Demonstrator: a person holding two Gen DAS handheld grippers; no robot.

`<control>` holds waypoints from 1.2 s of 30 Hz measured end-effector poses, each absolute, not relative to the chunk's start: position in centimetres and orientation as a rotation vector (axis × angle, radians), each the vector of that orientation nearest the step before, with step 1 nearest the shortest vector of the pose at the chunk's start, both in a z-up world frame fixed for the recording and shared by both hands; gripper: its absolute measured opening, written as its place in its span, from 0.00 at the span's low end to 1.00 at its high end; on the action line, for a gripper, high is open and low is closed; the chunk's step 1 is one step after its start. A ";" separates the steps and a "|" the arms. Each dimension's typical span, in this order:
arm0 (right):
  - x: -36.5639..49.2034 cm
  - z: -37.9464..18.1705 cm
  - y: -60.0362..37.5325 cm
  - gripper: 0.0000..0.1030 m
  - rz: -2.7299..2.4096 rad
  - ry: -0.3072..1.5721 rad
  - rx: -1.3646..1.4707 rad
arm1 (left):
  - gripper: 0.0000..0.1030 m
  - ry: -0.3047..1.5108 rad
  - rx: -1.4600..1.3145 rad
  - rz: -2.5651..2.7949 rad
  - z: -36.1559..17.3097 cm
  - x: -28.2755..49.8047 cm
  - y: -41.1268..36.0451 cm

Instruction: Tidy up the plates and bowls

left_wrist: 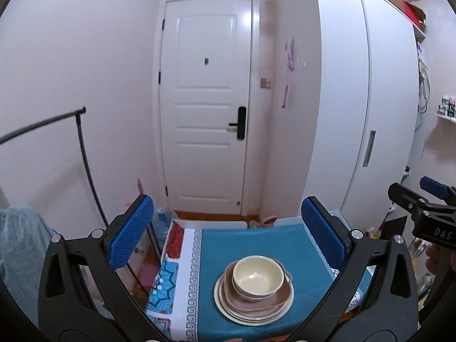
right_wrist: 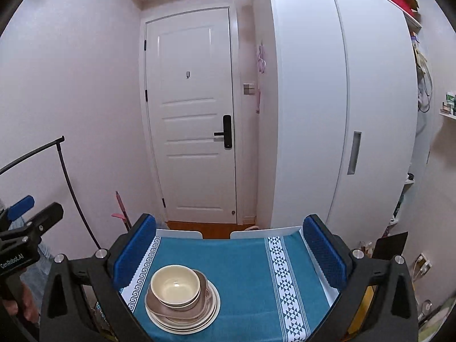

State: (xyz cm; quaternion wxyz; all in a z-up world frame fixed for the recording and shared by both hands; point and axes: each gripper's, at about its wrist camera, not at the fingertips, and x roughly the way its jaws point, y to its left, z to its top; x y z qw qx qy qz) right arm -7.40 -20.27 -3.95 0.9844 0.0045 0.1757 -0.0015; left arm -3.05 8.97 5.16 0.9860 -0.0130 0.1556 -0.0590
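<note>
Ahead, teal-clothed table (right_wrist: 245,259), white door (right_wrist: 196,114).

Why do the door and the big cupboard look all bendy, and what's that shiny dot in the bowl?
Left wrist view: the fisheye lens bows the door and wardrobe; dark corners ring the picture. Right wrist view: same bending, and the dot in the cream bowl is glare from a light.

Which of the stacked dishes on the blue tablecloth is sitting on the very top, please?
The cream bowl is on top. It sits upright and empty, nested in a brown dish, while the flat cream plate lies at the bottom of the stack.
</note>
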 end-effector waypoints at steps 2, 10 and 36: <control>-7.9 -3.5 -20.0 1.00 -0.006 0.351 -0.004 | 1.00 0.296 -0.006 -0.107 5.4 -3.3 8.8; -7.8 -3.4 -19.8 1.00 -0.011 0.346 -0.005 | 1.00 0.293 0.011 -0.116 5.9 -3.2 8.3; -7.1 -3.6 -20.1 1.00 -0.022 0.361 0.005 | 1.00 0.270 0.039 -0.109 6.0 -2.5 7.3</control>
